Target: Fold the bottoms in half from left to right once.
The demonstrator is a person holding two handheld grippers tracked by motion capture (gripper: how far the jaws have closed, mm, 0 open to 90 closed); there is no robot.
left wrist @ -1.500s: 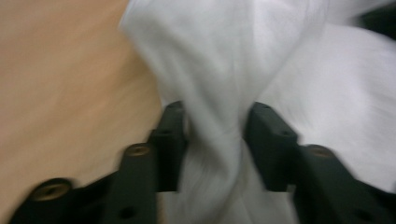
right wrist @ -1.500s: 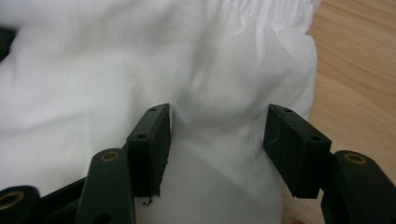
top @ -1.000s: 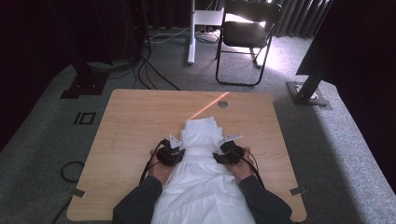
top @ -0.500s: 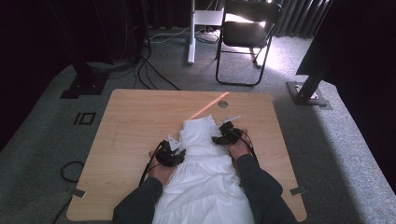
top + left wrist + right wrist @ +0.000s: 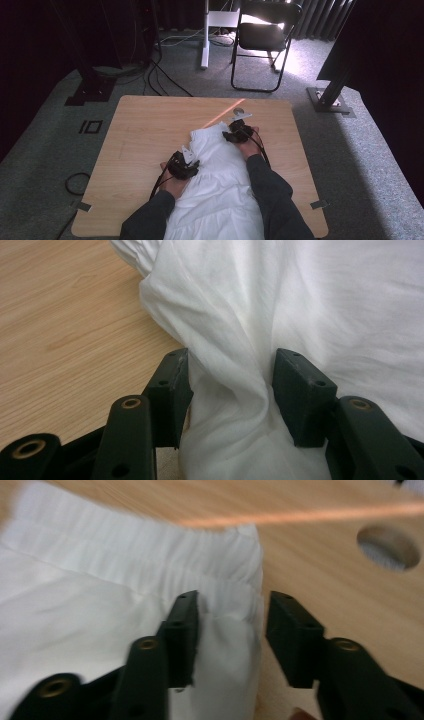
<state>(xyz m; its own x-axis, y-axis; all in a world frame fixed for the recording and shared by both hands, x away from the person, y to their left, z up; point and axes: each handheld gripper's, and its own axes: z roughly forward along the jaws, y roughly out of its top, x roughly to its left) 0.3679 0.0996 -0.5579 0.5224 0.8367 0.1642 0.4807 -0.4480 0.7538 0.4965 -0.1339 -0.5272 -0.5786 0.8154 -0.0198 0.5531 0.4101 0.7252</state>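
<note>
A white garment [image 5: 220, 170] with a gathered waistband lies on the wooden table [image 5: 145, 125], its waistband end far from the person. My left gripper [image 5: 194, 162] is at the garment's left edge. In the left gripper view its jaws [image 5: 230, 365] stand apart after opening, with a loose twisted fold of the cloth [image 5: 300, 290] between them. My right gripper [image 5: 230, 131] is at the waistband's far right corner. Its jaws [image 5: 231, 610] have just been opening, and the garment's edge [image 5: 100, 605] lies between them, clear of the right pad [image 5: 290, 630].
A round hole [image 5: 239, 111] in the tabletop lies just beyond the right gripper, beside an orange streak of light [image 5: 222, 114]. A folding chair [image 5: 265, 35], cables and stand bases are on the carpet past the table. Bare wood stretches to the left.
My right hand has slid away from the person along the garment's right edge, up to the waistband corner. The left hand has stayed at the left edge.
</note>
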